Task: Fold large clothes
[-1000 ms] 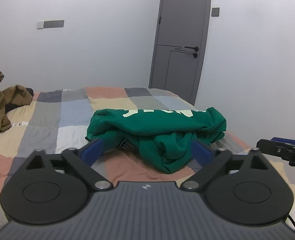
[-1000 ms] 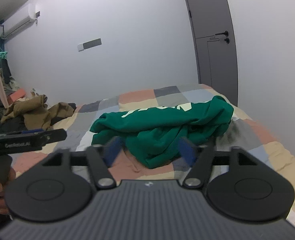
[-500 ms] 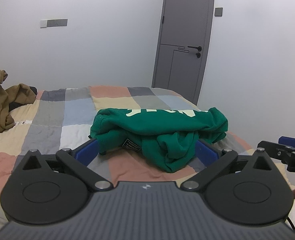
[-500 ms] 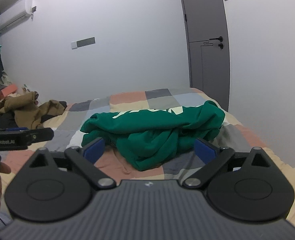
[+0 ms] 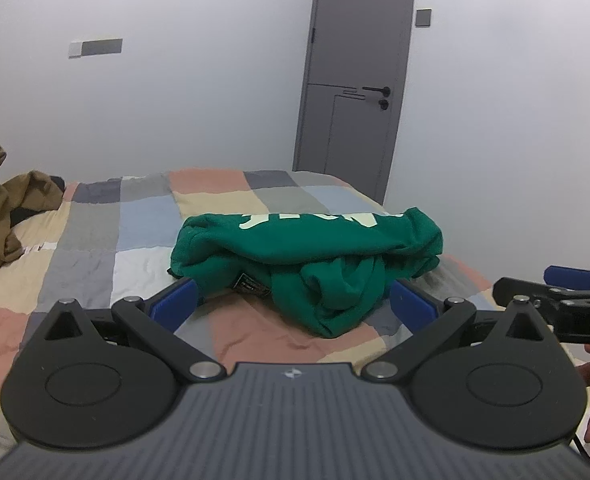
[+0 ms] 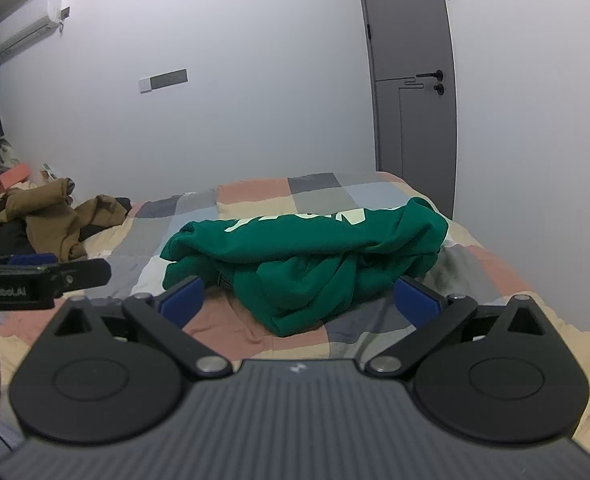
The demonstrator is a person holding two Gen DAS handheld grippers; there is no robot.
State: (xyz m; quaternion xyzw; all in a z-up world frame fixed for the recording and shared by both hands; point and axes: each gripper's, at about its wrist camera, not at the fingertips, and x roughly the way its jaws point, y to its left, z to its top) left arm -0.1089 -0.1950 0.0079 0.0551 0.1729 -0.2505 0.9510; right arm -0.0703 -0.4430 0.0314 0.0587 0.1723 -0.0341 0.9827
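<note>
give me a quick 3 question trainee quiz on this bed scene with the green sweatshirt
1. True or false: the green sweatshirt lies neatly folded flat on the patchwork bed cover.
2. Multiple choice: the brown clothes lie (A) on top of the sweatshirt, (B) at the far left of the bed, apart from it, (C) on the floor by the grey door.
3. Fill in: both the left gripper and the right gripper have their fingers ____, holding nothing.

Key: 1 false, it is a crumpled heap; 2 B; 3 open
</note>
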